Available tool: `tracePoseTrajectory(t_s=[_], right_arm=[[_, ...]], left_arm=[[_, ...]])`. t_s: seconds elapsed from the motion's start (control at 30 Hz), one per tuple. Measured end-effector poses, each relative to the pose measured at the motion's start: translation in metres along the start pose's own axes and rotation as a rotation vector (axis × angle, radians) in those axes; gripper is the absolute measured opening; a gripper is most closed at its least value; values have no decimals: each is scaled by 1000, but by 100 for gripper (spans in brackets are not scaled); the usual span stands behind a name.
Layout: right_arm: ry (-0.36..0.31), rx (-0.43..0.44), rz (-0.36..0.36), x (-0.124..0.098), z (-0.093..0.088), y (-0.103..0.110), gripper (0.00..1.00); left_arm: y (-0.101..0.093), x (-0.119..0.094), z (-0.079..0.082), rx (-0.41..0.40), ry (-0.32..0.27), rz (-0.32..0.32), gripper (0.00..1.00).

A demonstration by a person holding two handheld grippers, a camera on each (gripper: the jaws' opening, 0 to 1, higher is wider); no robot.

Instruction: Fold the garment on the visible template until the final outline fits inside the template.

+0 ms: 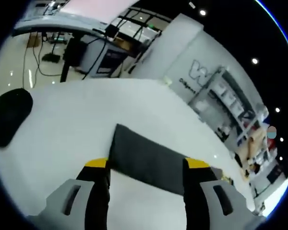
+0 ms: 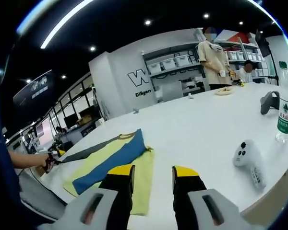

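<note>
- The left tool [image 1: 146, 165] has its jaws apart, empty, above a flat dark grey sheet [image 1: 146, 160] on the white tabletop [image 1: 62, 124]
- The garment [image 2: 113, 160], soft yellow cloth with a blue band, lies partly folded on the tabletop, just beyond the right tool [image 2: 153, 175], which is also apart and holds nothing
- I judge a further fold comes next: it needs a grip on an edge

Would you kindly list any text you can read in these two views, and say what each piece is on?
"W": large letter on the wall, the rest of the logo cut off by shelving.
"Diligen": smaller line under it, the ending hidden.
Bottle with a green label: print too small to read.
In the left gripper view the wall lettering is too blurred to read.
</note>
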State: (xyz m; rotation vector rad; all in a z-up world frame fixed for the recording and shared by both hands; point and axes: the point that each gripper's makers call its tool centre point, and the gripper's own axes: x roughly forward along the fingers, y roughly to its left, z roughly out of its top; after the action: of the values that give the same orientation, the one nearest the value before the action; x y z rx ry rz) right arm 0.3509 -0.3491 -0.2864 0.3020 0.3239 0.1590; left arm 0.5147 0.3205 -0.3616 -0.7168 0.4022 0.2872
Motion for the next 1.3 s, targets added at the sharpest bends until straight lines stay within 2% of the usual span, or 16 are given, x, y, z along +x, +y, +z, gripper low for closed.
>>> tracePoseTrajectory(t_s=[0.13,0.27,0.47,0.6,0.8,0.87,0.97,1.0,1.03,1.1,1.17,1.3], right_arm=[[3,12,0,-2,-3,2,23],[4,10,0,-3,-3,6,22],[9,18,1,-5,-7,7,21],[17,22,7,-7,-10,9,18],[31,21,3,-11,-10,10,18],[38,16,2,-11,-11,10,17],[42,20,2,-11,-14,12,17],[44,23,2,-11,-15,12,17],[46,24,4,-11,-17,14,17],[49,27,6,-11,-19,17,17],[49,31,13,-10,-21,22,17],[47,43,17,-9,-25,26,17]], left_arm=[[4,5,-2,-32,8,4,39],[11,7,-2,-26,11,28,26],[21,14,3,-24,-1,40,19],[23,13,6,8,-11,46,2],[24,15,5,-4,-17,38,0],[18,16,10,-3,-59,-5,0],[13,13,13,38,-70,-17,0],[1,11,15,60,-89,-55,0],[-3,9,14,61,-84,-62,0],[-17,8,20,80,-112,-106,0],[-31,6,21,69,-120,-154,0],[-71,0,22,101,-144,-255,0]])
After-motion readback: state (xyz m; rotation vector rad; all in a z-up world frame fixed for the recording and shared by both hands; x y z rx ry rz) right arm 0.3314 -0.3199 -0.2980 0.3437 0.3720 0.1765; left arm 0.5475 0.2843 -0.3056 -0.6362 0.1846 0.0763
